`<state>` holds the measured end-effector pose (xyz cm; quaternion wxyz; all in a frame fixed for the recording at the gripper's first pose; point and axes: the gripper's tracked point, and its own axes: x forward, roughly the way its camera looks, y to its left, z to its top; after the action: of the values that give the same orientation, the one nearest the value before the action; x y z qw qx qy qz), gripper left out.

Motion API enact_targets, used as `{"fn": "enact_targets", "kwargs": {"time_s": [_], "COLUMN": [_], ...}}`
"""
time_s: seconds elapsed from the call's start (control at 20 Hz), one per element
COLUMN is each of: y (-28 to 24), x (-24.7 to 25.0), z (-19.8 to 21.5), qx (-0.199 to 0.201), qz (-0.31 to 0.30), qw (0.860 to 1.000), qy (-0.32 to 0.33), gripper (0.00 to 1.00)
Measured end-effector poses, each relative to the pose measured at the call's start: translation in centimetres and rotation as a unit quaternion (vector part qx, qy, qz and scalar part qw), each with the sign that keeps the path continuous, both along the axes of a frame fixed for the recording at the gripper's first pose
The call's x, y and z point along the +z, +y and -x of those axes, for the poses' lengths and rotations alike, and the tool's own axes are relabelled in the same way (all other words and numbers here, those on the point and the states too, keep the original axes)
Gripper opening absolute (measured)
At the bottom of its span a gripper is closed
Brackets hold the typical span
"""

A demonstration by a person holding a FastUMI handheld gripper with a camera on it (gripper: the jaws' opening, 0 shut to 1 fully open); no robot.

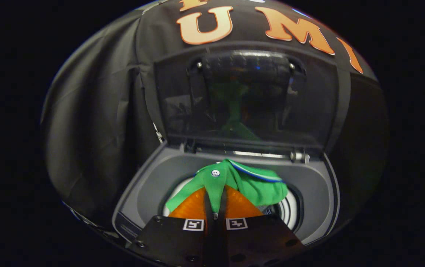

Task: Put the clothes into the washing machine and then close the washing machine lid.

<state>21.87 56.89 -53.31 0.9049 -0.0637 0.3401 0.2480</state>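
Clenched on a fold of the green fabric garment [231,183], the gripper [215,202] has its two fingers pressed nearly together with a narrow strip of the cloth pinched between them, a white button [215,173] sitting on the fabric just ahead of the fingertips. From that pinch the garment drapes to either side and hangs over the round opening of the grey top-loading washing machine [149,189], whose pale drum rim [290,211] shows beneath and beside the cloth. Part of the garment, with a blue-and-white trim [255,172], lies toward the hinge side of the opening and seems to rest on or near the grey surround; I cannot tell whether it touches. Beyond it, the dark see-through lid [245,100] stands upright and fully open, faintly mirroring the green. By my reading, the step in hand is lowering the clothes into the drum. To do it well, the gripper should go down over the middle of the opening until most of the cloth is below the rim, then let go, so no sleeve or hem stays draped on the surround where the lid could trap it. Only then should the lid be drawn down.
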Motion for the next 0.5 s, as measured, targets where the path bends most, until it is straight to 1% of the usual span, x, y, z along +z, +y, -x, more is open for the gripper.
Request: {"fn": "enact_targets", "kwargs": {"time_s": [0.1,0.15,0.2,0.35,0.5], "y": [-0.8,-0.9,-0.8,-1.1,-1.0], "x": [-1.8,-2.2,-2.6,-2.7,-2.0], "z": [0.5,0.4,0.4,-0.6,-1.7], "qx": [-0.023,-0.031,-0.029,-0.026,-0.046], "qz": [-0.006,-0.002,0.002,0.021,0.012], "qw": [0.999,0.998,0.997,0.997,0.997], "qy": [0.04,0.056,0.072,0.064,0.067], "gripper": [0.08,0.08,0.08,0.08,0.08]}}
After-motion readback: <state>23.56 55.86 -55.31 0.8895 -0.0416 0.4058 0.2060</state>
